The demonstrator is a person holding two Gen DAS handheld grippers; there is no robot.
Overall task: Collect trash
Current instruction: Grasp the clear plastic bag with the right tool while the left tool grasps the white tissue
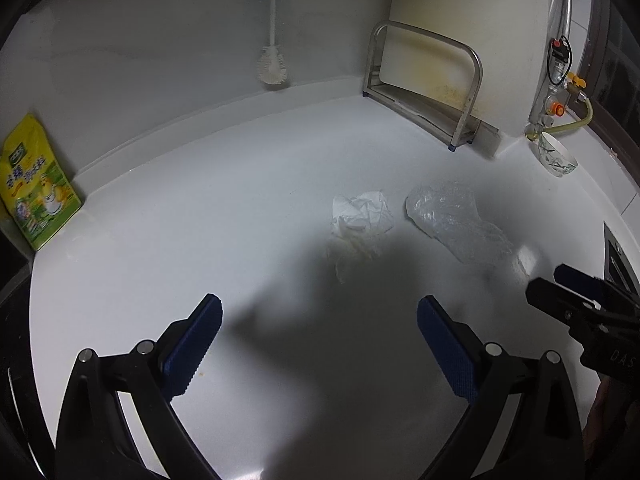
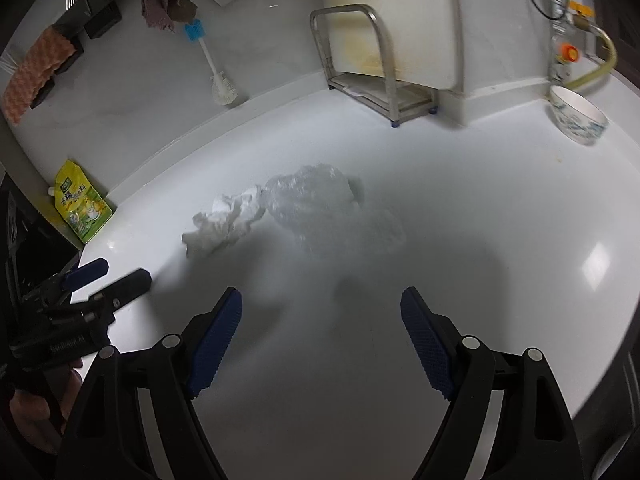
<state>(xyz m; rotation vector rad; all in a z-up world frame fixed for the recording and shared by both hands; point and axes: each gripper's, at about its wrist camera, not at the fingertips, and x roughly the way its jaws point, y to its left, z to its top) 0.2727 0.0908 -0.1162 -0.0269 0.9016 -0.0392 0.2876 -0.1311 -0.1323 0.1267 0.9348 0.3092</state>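
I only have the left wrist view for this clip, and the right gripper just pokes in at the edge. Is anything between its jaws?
Observer: No. The right wrist view shows the right gripper with jaws wide apart over bare counter, with nothing between them.
Reviewer: What lies straight ahead of it?
Observer: The clear plastic bag, with the crumpled tissue just left of it.
Reviewer: Anything on the wall I'm missing?
Observer: An orange waffle cloth hangs from a dark rack at far left.
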